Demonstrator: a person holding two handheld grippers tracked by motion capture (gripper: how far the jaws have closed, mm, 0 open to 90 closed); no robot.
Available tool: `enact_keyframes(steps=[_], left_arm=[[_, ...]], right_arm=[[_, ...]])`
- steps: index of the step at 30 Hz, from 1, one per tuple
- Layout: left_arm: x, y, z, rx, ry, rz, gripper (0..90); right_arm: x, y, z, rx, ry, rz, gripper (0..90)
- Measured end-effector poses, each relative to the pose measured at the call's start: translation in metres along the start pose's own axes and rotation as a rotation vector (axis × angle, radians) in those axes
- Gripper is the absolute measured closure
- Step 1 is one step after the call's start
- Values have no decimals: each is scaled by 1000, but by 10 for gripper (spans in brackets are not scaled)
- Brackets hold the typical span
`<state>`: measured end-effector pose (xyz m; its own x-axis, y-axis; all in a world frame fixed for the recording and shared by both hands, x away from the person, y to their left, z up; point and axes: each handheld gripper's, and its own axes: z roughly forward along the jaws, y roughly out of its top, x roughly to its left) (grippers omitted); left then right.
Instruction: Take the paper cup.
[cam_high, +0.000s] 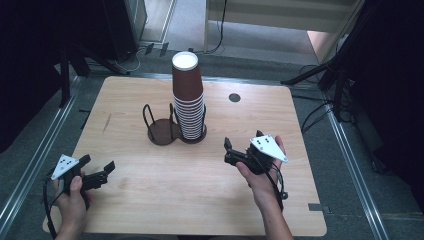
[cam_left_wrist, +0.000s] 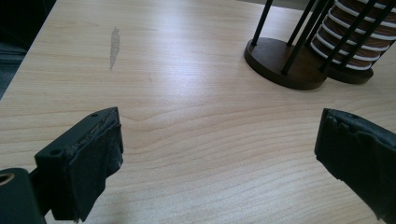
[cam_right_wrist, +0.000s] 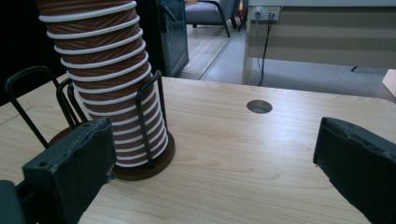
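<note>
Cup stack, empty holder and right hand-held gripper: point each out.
cup stack (cam_high: 188, 107), high view, ribbed rims mid-stack
empty holder (cam_high: 161, 132), high view, round dark base
right hand-held gripper (cam_high: 230, 151), high view, between its jaw tips

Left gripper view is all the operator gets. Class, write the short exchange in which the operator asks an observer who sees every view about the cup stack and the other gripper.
Operator: My view cuts the cups off low. How high do they go?
Observer: The stack of cups rises well above the wires of the holder and ends in a white top.
Operator: Where is the right gripper?
Observer: The right gripper is to the right of the holder, open, with its jaws pointing toward the stack but apart from it.
</note>
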<state>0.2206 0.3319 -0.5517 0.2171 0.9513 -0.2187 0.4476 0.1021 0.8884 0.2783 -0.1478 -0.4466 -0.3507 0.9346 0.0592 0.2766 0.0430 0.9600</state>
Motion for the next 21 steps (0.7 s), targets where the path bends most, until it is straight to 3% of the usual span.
enact_keyframes(steps=[21], left_arm=[[0, 0, 1, 3, 3, 3, 18]], right_arm=[[37, 23, 32, -8, 58, -15, 0]])
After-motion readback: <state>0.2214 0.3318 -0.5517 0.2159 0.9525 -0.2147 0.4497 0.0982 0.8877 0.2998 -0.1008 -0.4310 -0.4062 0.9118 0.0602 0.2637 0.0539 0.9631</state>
